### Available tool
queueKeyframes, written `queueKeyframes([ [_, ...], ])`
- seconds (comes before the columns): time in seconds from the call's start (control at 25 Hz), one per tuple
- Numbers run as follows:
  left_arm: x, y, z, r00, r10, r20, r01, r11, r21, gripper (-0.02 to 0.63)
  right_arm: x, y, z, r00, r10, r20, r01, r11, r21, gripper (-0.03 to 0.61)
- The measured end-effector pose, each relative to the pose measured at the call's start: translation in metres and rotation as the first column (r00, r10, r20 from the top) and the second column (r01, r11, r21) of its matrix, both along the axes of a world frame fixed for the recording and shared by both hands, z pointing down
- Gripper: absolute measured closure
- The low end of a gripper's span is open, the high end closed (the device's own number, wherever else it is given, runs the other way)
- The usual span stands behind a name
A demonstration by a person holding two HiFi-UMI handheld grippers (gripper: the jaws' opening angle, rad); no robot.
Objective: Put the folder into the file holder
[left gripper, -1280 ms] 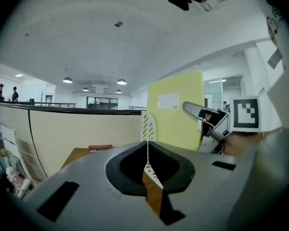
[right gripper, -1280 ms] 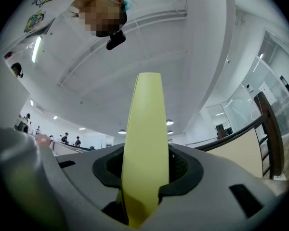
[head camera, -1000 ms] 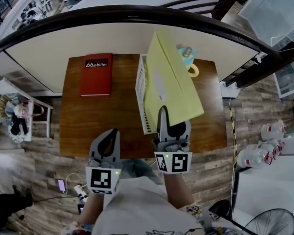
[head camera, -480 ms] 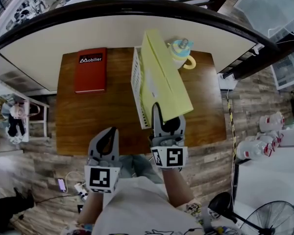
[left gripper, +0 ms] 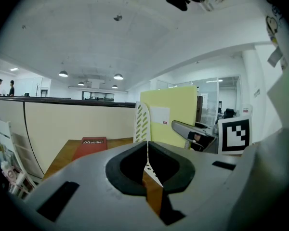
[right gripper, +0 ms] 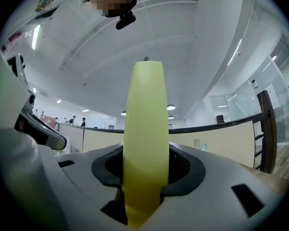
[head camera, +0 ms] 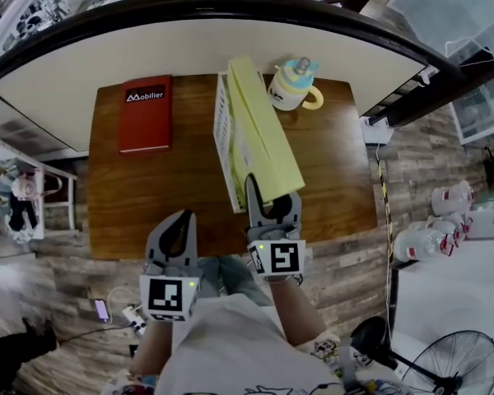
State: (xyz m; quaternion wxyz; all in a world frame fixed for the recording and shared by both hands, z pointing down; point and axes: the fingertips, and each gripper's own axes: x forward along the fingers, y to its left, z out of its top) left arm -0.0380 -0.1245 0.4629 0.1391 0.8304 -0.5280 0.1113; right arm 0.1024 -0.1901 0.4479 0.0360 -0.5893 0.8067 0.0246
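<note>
From the head view, a wooden table (head camera: 173, 196) carries a red book (head camera: 145, 113) at the left, a white slatted file holder (head camera: 222, 151) in the middle and a lidded mug (head camera: 292, 86) at the far right. The yellow folder (head camera: 259, 138) stands on edge in the file holder, leaning a little to the right. The right gripper (head camera: 272, 196) is at the folder's near end. The left gripper (head camera: 174, 225) hangs over the table's near edge, apart from everything.

In the left gripper view, the left gripper (left gripper: 147, 146) has its pads pressed together with nothing between them. Beyond them stand the file holder (left gripper: 142, 124), the folder (left gripper: 176, 117) and the book (left gripper: 91, 146).

In the right gripper view, the folder's edge (right gripper: 145, 143) rises upright between the right gripper's (right gripper: 145, 167) pads, which touch it on both sides as the jaws are opening.
</note>
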Motion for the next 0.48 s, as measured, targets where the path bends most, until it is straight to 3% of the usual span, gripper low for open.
queueKeyframes([
  [0.48,0.002,0.002,0.0,1.0,-0.019,-0.012,0.019,1.0,0.003,0.606,0.003,0.007,0.035,0.998,-0.016,-0.065,0.009,0.995,-0.097,0.396],
])
